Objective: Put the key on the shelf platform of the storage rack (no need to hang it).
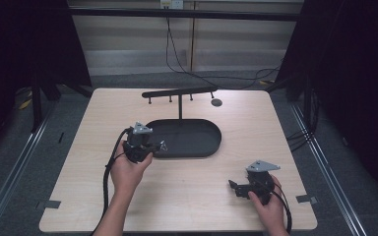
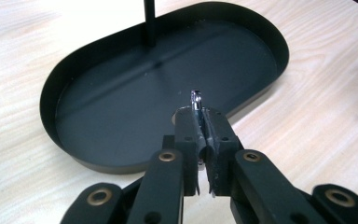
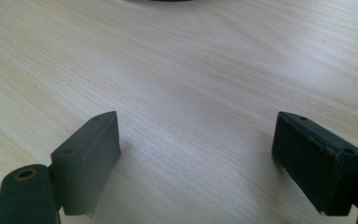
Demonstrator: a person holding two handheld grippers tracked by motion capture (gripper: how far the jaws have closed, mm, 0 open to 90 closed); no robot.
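Now your left tongs [image 2: 204, 133] clamp a small shiny metal ring [image 2: 196, 99], long axis toward 12 o'clock over the black oval tray [image 2: 261, 32]; your right tongs [image 3: 196, 158] stand apart.

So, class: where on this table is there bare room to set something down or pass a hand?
Bare wood lies between the black tray and the right gripper, along the table front edge, and on both sides of the tray. It is crowded at the tray's left rim, where the left gripper holds a small metal piece, and under the stand's hook bar.
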